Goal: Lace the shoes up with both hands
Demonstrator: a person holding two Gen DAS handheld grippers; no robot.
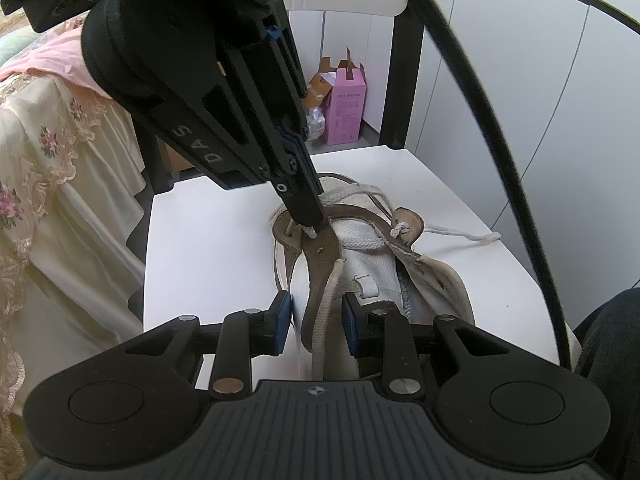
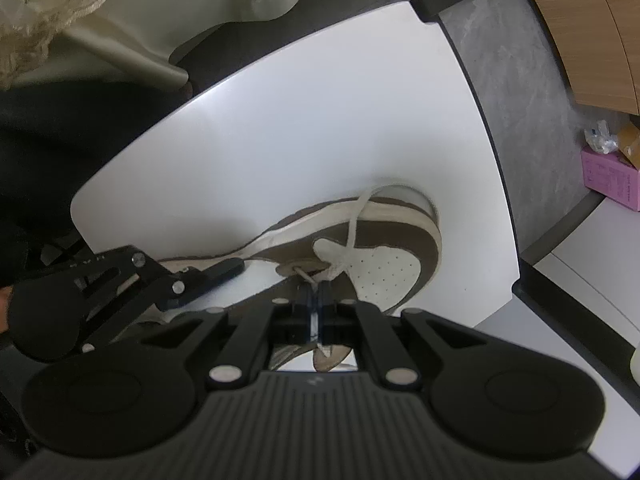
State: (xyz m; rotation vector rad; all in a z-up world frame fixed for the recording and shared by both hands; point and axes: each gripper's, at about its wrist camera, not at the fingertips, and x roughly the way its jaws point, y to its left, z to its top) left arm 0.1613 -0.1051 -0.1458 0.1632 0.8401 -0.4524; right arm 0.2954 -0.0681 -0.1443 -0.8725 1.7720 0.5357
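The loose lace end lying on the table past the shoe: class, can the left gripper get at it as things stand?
Probably not directly. The left gripper is astride the shoe's brown flap, and the right gripper, shut on the lace, crosses in front. The loose lace end lies beyond both, otherwise uncovered.

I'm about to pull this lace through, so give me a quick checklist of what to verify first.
1. Right tongs shut on the lace: ok.
2. Left tongs around the brown eyelet flap: ok; whether they clamp it: cannot tell.
3. Shoe fully on the white table: ok.
4. Loose lace end free of snags: ok.
5. Lace actually through the eyelet: cannot tell.
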